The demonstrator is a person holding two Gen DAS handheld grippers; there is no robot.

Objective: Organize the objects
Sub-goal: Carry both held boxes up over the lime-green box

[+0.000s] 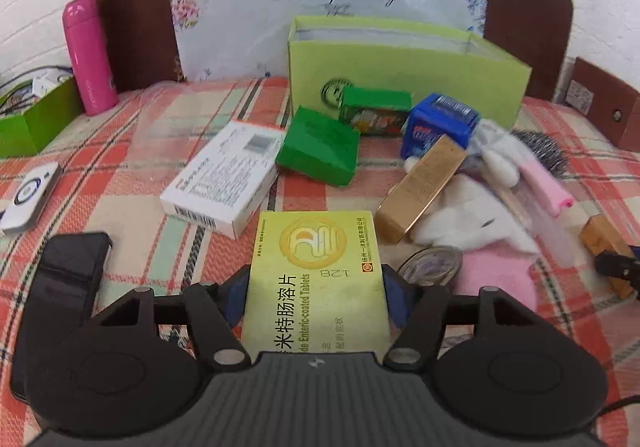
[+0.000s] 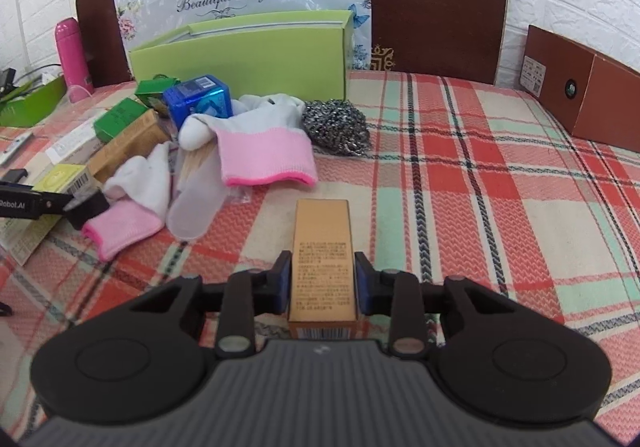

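My left gripper (image 1: 316, 287) is shut on a yellow tablet box (image 1: 320, 259), its blue pads pressed against the box's two long sides. In the right wrist view the same box (image 2: 64, 177) shows at the far left. My right gripper (image 2: 323, 279) is shut on a narrow gold box (image 2: 322, 243) over the plaid cloth; whether the box rests on the cloth I cannot tell. An open light green box (image 1: 400, 63) stands at the back, seen also from the right (image 2: 248, 55). Before it lie two green boxes (image 1: 320, 151), a blue box (image 1: 436, 127) and a second gold box (image 1: 420, 187).
A white medicine box (image 1: 224, 179), black phone (image 1: 68, 275) and white device (image 1: 28, 199) lie left. A pink bottle (image 1: 88, 55) stands by a green tray (image 1: 36, 115). White-and-pink gloves (image 2: 260, 151) and a steel scourer (image 2: 336, 123) lie mid-table. A brown box (image 2: 580, 87) sits far right.
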